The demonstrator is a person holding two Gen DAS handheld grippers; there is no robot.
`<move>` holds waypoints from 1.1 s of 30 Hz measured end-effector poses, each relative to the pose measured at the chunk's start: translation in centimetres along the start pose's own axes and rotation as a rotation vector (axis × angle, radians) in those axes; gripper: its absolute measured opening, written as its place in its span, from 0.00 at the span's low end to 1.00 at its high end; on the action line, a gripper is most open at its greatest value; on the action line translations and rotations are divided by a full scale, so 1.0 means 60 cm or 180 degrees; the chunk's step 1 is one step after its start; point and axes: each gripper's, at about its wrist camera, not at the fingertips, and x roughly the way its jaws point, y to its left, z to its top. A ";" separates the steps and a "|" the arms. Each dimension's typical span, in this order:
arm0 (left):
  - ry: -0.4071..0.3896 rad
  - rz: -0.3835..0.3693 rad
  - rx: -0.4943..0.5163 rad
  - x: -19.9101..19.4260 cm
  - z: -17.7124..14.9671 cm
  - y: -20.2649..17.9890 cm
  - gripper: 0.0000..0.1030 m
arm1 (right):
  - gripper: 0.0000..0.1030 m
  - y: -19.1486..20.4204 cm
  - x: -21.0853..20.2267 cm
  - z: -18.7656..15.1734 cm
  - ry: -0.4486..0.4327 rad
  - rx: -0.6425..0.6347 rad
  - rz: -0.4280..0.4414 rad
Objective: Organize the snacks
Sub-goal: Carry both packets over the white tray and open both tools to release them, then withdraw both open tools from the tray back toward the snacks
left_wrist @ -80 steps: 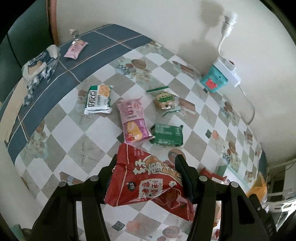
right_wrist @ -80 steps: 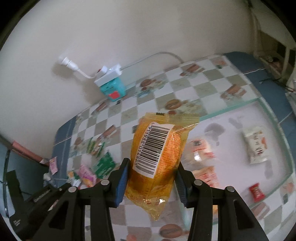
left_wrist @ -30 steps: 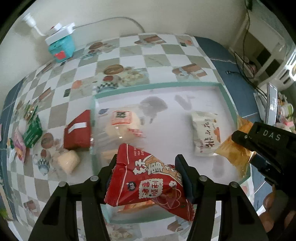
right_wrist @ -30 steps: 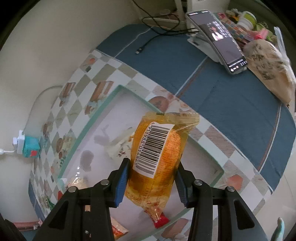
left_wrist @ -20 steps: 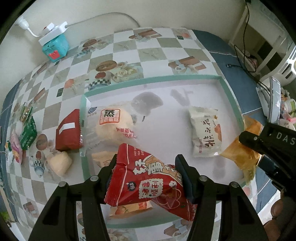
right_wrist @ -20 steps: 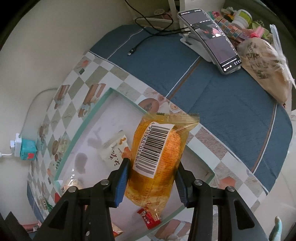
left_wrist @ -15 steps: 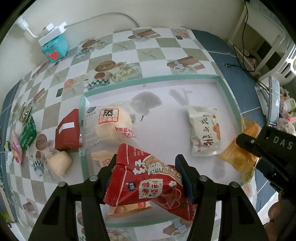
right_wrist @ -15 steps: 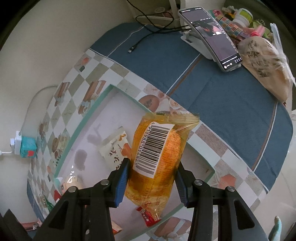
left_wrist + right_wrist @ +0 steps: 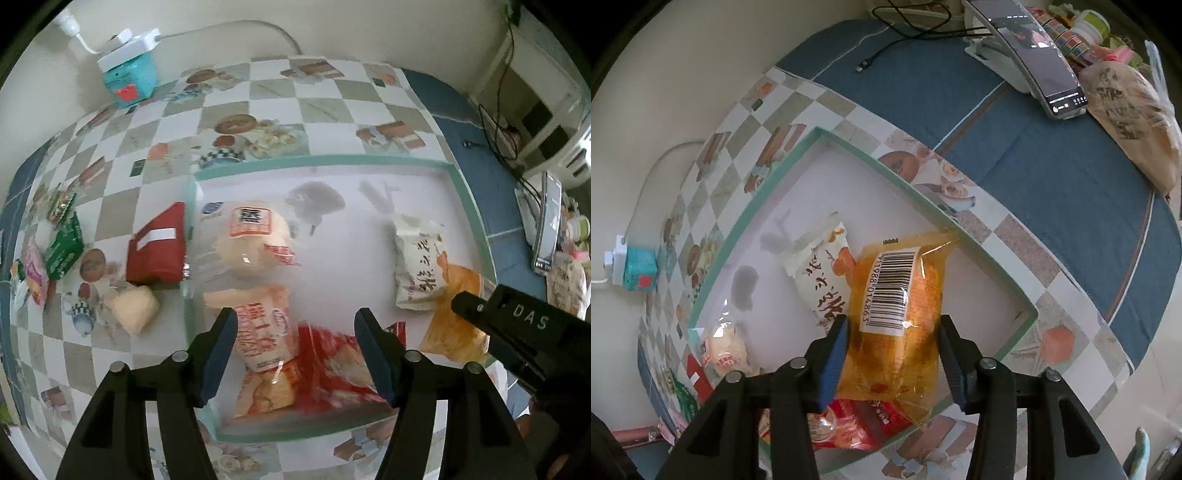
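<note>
A white tray with a teal rim [image 9: 321, 160] [image 9: 768, 199] lies under both grippers. My left gripper [image 9: 295, 350] hangs over its near end with the jaws opening. The red snack bag [image 9: 332, 369] is blurred below them, loose on other packets. My right gripper [image 9: 892, 350] is over the tray's right end, jaws opening too. The orange barcode packet [image 9: 897, 314] sags between them onto the tray floor, free of the pads. In the left wrist view this orange packet [image 9: 454, 325] rests against the right rim under a black finger [image 9: 480, 310]. A bun pack [image 9: 255, 240] and a white packet [image 9: 417, 266] also lie inside.
Left of the tray lie a red packet [image 9: 155, 243], a pale roll [image 9: 133, 306] and a green packet [image 9: 62, 247]. A teal plug adapter [image 9: 129, 74] stands by the wall. A phone on a stand [image 9: 1034, 48], a cable [image 9: 905, 37] and a plastic bag [image 9: 1134, 110] occupy the blue cloth.
Both pairs of jaws have widened. The red bag has dropped out of the left gripper into the tray. The orange packet has slipped down from the right gripper's hold.
</note>
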 end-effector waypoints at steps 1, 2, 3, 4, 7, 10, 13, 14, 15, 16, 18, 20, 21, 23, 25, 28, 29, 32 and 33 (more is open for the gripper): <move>-0.0002 -0.0003 -0.0029 -0.003 0.000 0.005 0.66 | 0.57 0.001 -0.001 0.000 -0.0005 -0.0002 -0.0003; -0.0003 -0.0006 -0.0057 -0.005 0.000 0.010 0.66 | 0.64 0.001 -0.003 -0.001 -0.0017 -0.0003 -0.0014; -0.0006 -0.0010 -0.0092 -0.008 0.001 0.017 0.67 | 0.66 0.002 -0.004 -0.001 -0.0029 -0.0003 -0.0021; -0.0015 -0.0013 -0.0121 -0.011 0.001 0.023 0.67 | 0.67 0.003 -0.006 -0.002 -0.0041 -0.0005 -0.0019; -0.0036 -0.0006 -0.0247 -0.021 0.002 0.046 0.68 | 0.72 0.010 -0.010 -0.004 -0.0074 -0.0044 -0.0060; -0.0038 0.0028 -0.0422 -0.027 0.002 0.076 0.77 | 0.74 0.027 -0.020 -0.009 -0.0147 -0.0155 -0.0095; -0.0049 0.0102 -0.0666 -0.031 0.000 0.120 0.80 | 0.74 0.058 -0.034 -0.023 -0.0258 -0.0324 -0.0161; -0.0055 0.0141 -0.0741 -0.033 -0.001 0.136 0.80 | 0.75 0.073 -0.039 -0.030 -0.0294 -0.0419 -0.0157; -0.0063 0.0189 -0.0855 -0.035 -0.002 0.158 0.80 | 0.75 0.087 -0.043 -0.036 -0.0321 -0.0501 -0.0145; -0.0076 0.0223 -0.0940 -0.038 -0.003 0.176 0.80 | 0.76 0.099 -0.048 -0.044 -0.0346 -0.0580 -0.0132; -0.0109 0.0274 -0.1099 -0.045 -0.006 0.212 0.80 | 0.76 0.129 -0.056 -0.062 -0.0392 -0.0741 -0.0110; -0.0144 0.0317 -0.1230 -0.051 -0.008 0.244 0.80 | 0.77 0.153 -0.062 -0.078 -0.0426 -0.0866 -0.0087; -0.0172 0.0363 -0.1327 -0.057 -0.010 0.268 0.80 | 0.77 0.166 -0.065 -0.088 -0.0445 -0.0933 -0.0079; -0.0198 0.0442 -0.1446 -0.062 -0.013 0.301 0.84 | 0.77 0.195 -0.069 -0.108 -0.0476 -0.1082 -0.0071; -0.0217 0.0519 -0.1588 -0.067 -0.019 0.343 0.91 | 0.77 0.220 -0.071 -0.126 -0.0489 -0.1204 -0.0056; -0.0214 0.0664 -0.1827 -0.076 -0.033 0.405 0.91 | 0.78 0.255 -0.068 -0.152 -0.0470 -0.1366 -0.0013; -0.0219 0.0699 -0.1897 -0.079 -0.038 0.425 0.91 | 0.80 0.264 -0.066 -0.160 -0.0466 -0.1408 -0.0007; -0.0250 0.0778 -0.2073 -0.088 -0.053 0.475 0.91 | 0.80 0.289 -0.062 -0.182 -0.0469 -0.1492 -0.0001; -0.0264 0.0806 -0.2135 -0.092 -0.058 0.492 0.91 | 0.81 0.296 -0.062 -0.189 -0.0465 -0.1524 0.0002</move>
